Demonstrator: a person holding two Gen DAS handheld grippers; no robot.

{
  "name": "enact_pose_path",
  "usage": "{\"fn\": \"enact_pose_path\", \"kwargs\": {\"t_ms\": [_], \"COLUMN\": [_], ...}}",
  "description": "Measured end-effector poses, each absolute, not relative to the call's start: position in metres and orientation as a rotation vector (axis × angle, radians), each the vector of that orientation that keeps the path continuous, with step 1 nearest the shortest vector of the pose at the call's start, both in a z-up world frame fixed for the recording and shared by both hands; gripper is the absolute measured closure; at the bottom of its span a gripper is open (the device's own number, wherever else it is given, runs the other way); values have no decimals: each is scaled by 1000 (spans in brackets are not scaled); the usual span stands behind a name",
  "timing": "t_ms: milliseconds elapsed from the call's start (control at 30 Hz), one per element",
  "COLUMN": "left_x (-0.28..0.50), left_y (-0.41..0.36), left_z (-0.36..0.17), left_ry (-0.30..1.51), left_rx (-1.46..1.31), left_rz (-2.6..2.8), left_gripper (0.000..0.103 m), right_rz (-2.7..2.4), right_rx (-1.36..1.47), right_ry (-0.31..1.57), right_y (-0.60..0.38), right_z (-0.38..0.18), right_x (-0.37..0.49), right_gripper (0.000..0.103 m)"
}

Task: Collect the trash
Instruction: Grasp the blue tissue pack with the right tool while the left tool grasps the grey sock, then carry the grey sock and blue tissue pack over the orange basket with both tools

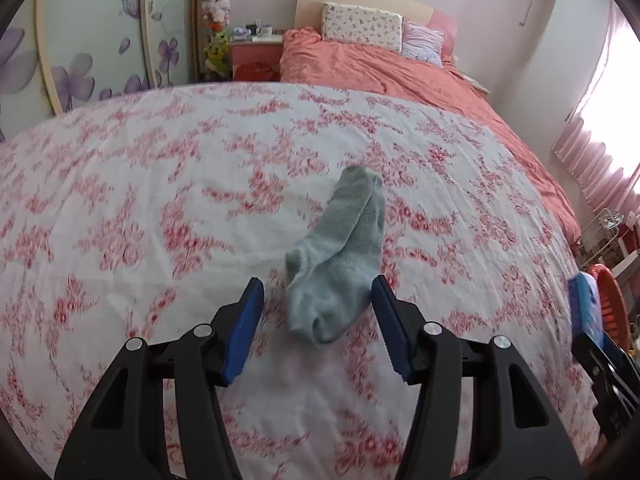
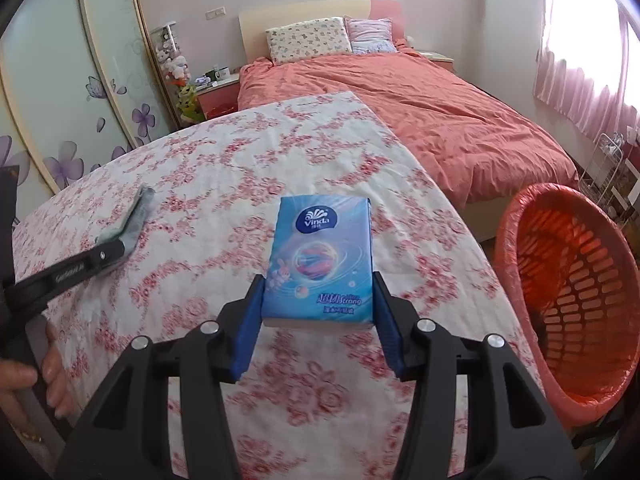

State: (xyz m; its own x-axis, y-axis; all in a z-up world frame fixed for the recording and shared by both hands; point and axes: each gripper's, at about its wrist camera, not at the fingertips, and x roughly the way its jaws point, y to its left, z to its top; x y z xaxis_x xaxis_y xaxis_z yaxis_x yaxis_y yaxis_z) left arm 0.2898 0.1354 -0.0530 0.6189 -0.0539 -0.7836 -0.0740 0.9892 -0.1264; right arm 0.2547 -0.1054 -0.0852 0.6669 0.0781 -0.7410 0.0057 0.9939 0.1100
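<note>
A red-orange plastic lattice laundry basket (image 2: 568,300), lined with a thin pink-red plastic bag, stands on the floor just beside the table's right edge; only bare lattice and liner show inside it. The table carries a white cloth printed with red flowers (image 2: 248,184). The right gripper (image 2: 318,300) clamps its blue pads against both long sides of a blue rectangular Vinda tissue pack (image 2: 320,256), holding it lifted above the cloth. The left gripper (image 1: 318,300) stands half open, its blue pads flanking a pair of pale grey-blue ankle socks (image 1: 340,256) lying on the cloth; the right pad sits right at the fabric, the left pad stays apart.
</note>
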Motion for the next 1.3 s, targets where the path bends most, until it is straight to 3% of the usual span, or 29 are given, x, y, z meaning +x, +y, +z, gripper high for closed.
{"fn": "enact_pose_path", "kwargs": {"t_ms": [133, 200, 667, 1300], "left_x": [295, 292, 247, 196], "left_y": [128, 124, 83, -26], "left_z": [-54, -51, 0, 29], "left_ry": [902, 890, 771, 711], "left_rx": [-146, -134, -75, -34], "left_rz": [-12, -15, -106, -368], "left_gripper": [89, 91, 92, 92], "right_rz": [25, 19, -16, -133], "right_rx": [130, 136, 173, 196], "right_ry": [844, 840, 752, 617], "right_y": [-119, -125, -163, -235], "right_z": [-87, -85, -50, -10], "right_x": [249, 245, 204, 143], "right_gripper": [52, 52, 52, 52]}}
